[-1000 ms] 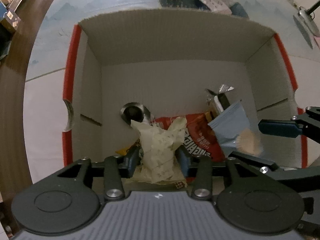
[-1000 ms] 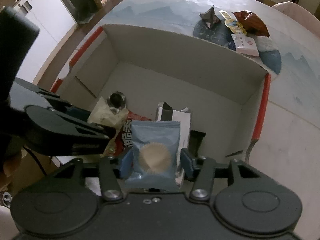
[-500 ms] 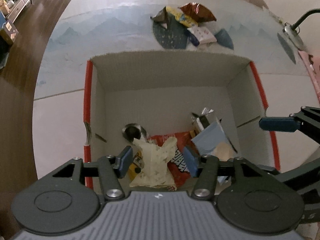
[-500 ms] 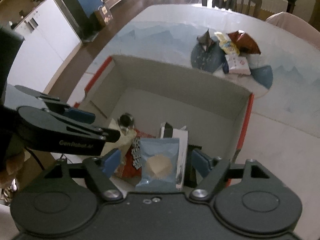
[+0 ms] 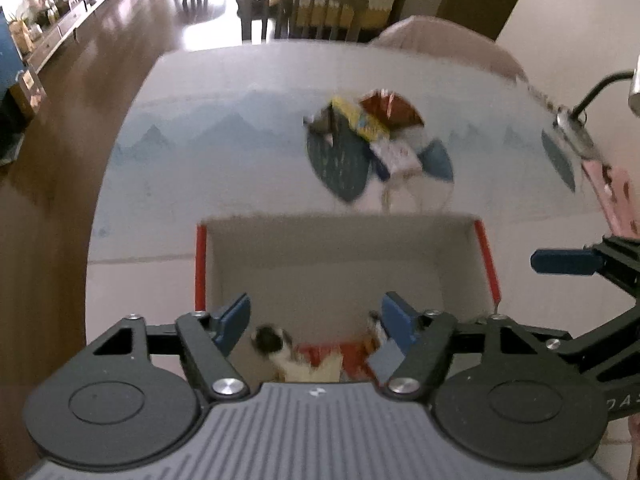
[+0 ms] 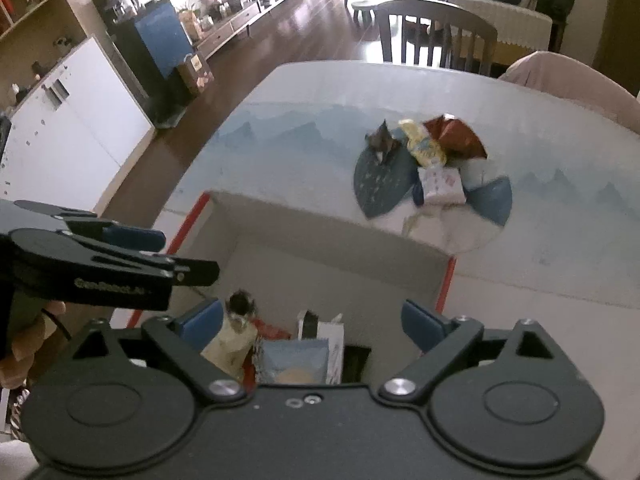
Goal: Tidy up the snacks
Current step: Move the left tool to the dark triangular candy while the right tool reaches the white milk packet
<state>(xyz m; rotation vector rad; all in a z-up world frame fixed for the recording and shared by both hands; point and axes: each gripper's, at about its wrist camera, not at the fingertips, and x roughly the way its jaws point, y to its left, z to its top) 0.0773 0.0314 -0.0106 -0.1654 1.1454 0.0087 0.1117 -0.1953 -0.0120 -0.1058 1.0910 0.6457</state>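
Note:
A cardboard box (image 5: pixel 340 256) with red edges stands on the table, seen from above in both views. Inside it lie a cream packet (image 5: pixel 316 368), a red packet (image 5: pixel 344 354) and a light blue packet (image 6: pixel 296 364). My left gripper (image 5: pixel 316 316) hangs above the box's near left part, jaws opening, nothing between them. My right gripper (image 6: pixel 312 316) hangs above the near right part, jaws also opening and empty. Several loose snacks (image 5: pixel 376 136) are piled on the table beyond the box.
The snack pile (image 6: pixel 432 160) sits on a blue round patch of the tablecloth. A lamp on a bent arm (image 5: pixel 576 120) stands at the table's right edge. Chairs (image 6: pixel 436 36) stand behind the far edge, wooden floor to the left. A hand (image 6: pixel 24 344) grips the left tool.
The left gripper let go of the cream packet and the right let go of the blue packet; both packets now lie in the box. Both grippers rose and tilted up with jaws spreading.

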